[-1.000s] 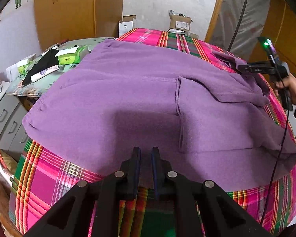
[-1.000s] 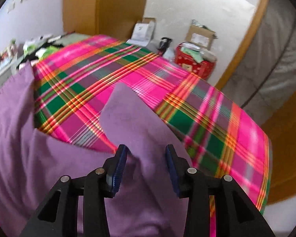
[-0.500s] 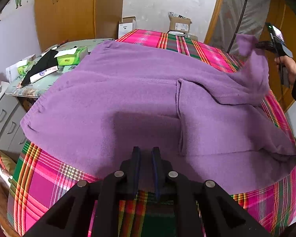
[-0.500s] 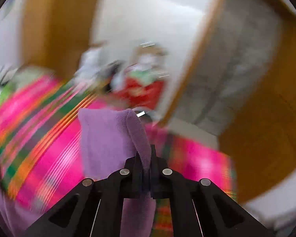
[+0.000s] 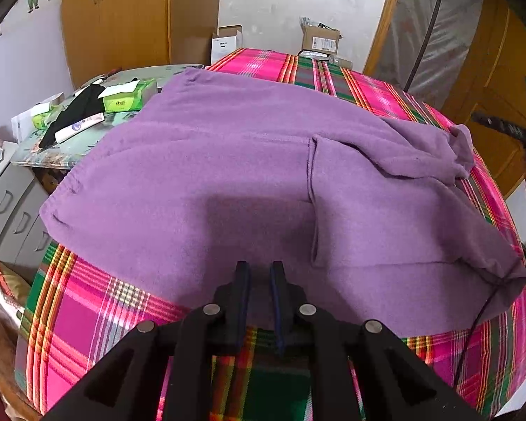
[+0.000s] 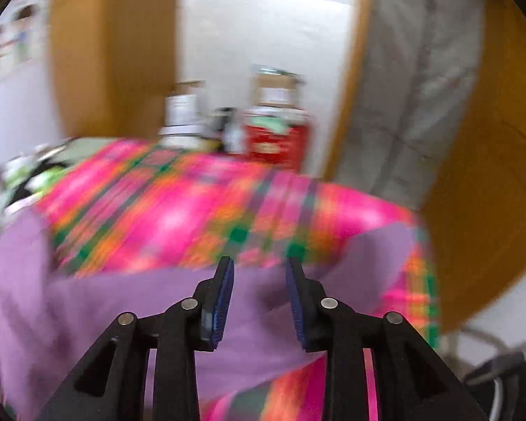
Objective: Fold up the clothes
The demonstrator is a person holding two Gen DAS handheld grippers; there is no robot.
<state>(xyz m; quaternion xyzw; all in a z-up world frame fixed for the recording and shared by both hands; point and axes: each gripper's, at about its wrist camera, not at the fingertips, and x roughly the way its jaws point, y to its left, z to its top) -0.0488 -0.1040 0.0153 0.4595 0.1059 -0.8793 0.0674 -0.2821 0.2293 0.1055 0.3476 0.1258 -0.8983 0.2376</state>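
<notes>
A purple garment lies spread on the pink plaid bed cover; its right part is folded over, with a bunched end at the far right. My left gripper is over the garment's near hem, its jaws nearly together; whether cloth is pinched I cannot tell. My right gripper is open and empty above the purple garment in the blurred right wrist view. It also shows at the right edge of the left wrist view.
A side table at the left carries green tissue packs and a black item. Grey drawers stand below it. Cardboard boxes and wooden wardrobes are behind the bed. A red box sits beyond the bed.
My right gripper closed on the garment's sleeve end, lifted it, then dropped it folded inward and opened. It has pulled back to the right. My left gripper has stayed in place.
</notes>
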